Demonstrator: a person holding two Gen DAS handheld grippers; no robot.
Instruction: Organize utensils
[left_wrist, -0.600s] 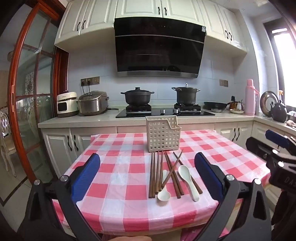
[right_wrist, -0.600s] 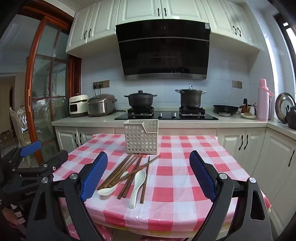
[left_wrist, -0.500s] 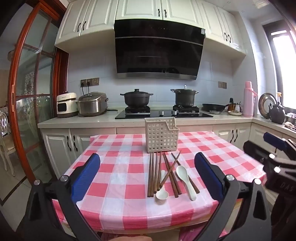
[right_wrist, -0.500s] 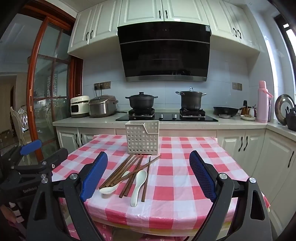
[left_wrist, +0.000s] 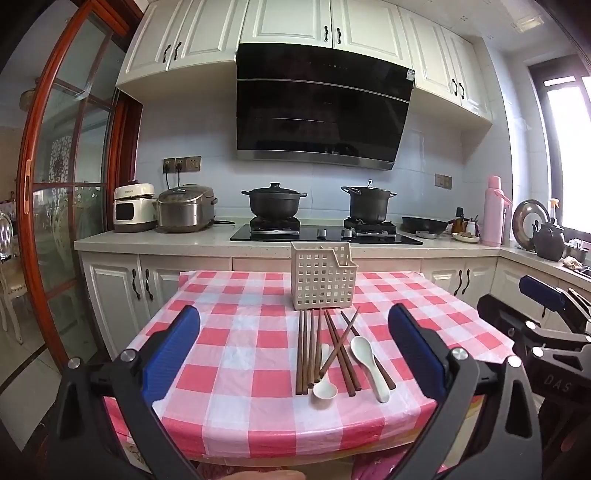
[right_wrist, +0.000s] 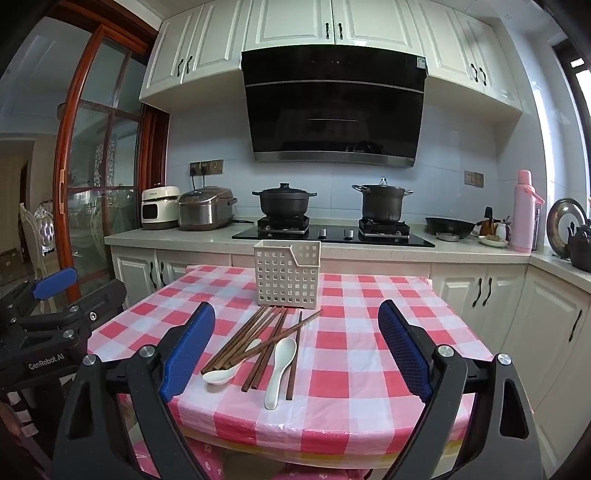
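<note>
Checked counter (left_wrist: 229, 343) carries chopsticks (left_wrist: 308, 350) and two white spoons (right_wrist: 280, 373) loose before the empty slotted basket (left_wrist: 321, 277); both views sit slightly lower than half a second ago, left gripper (left_wrist: 293, 360) and right gripper (right_wrist: 295, 352) fingers wide apart, nothing sorted yet.

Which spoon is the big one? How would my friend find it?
Find the red-checked table, then the white slotted basket on it. In front lies a pile of brown chopsticks with two white spoons. The big spoon lies on the right with its bowl toward the basket; the other one's bowl faces away.
</note>
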